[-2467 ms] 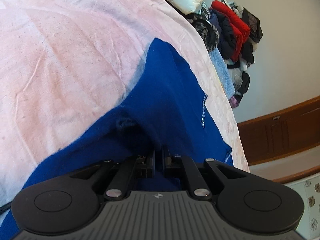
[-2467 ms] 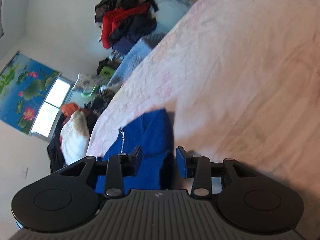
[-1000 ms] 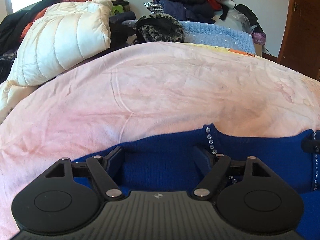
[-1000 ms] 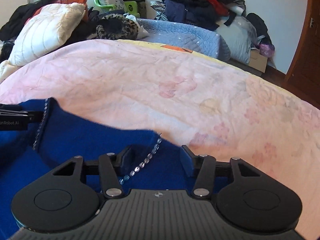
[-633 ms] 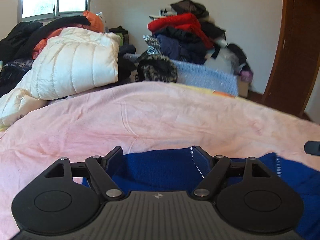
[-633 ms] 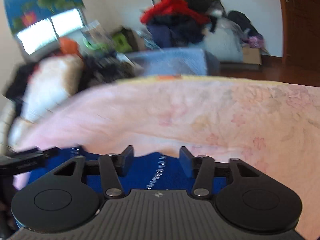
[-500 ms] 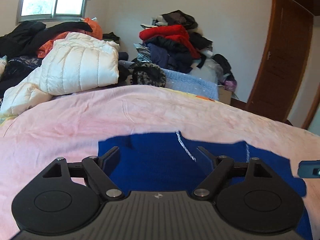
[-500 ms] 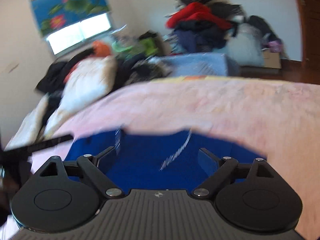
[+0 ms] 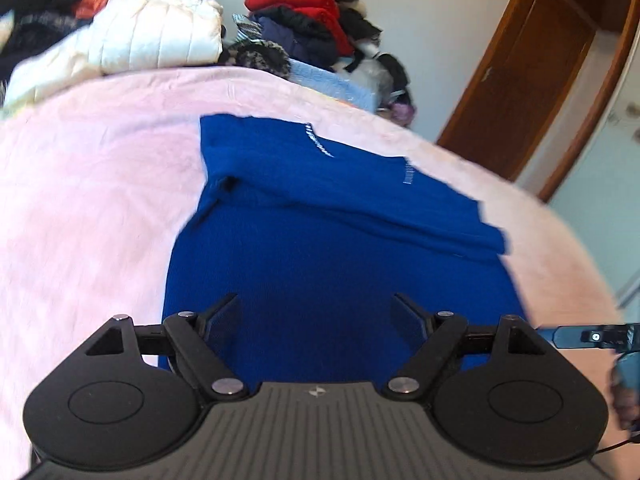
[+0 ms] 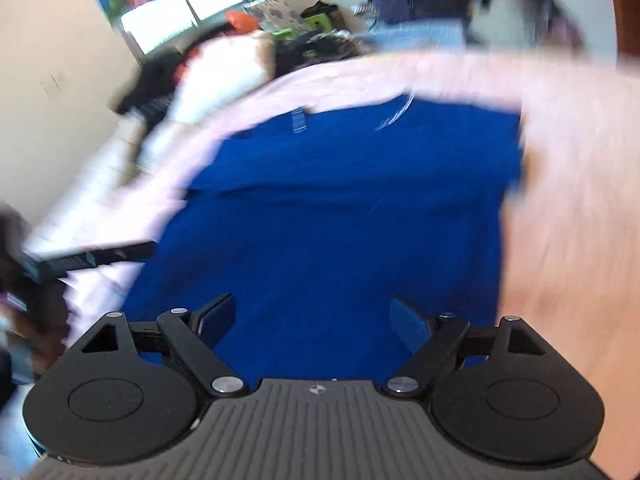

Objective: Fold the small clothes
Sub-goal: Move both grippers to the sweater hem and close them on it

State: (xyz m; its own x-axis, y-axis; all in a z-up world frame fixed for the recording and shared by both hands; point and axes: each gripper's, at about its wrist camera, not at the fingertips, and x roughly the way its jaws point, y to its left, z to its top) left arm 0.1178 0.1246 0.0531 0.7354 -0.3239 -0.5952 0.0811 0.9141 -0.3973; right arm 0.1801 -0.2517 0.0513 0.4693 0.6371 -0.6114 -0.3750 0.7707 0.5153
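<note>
Hovering with our left gripper and right gripper both spread and empty, we risk snagging the blue sweater's fold and undoing it

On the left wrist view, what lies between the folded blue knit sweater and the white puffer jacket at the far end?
Only bare pink bedsheet separates the blue knit sweater from the white puffer jacket; the left wrist view shows it clearly.

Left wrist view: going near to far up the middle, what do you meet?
left gripper, jaws open → blue sweater with its far part folded over → pink bedsheet → light blue knit → pile of red and dark clothes
</note>
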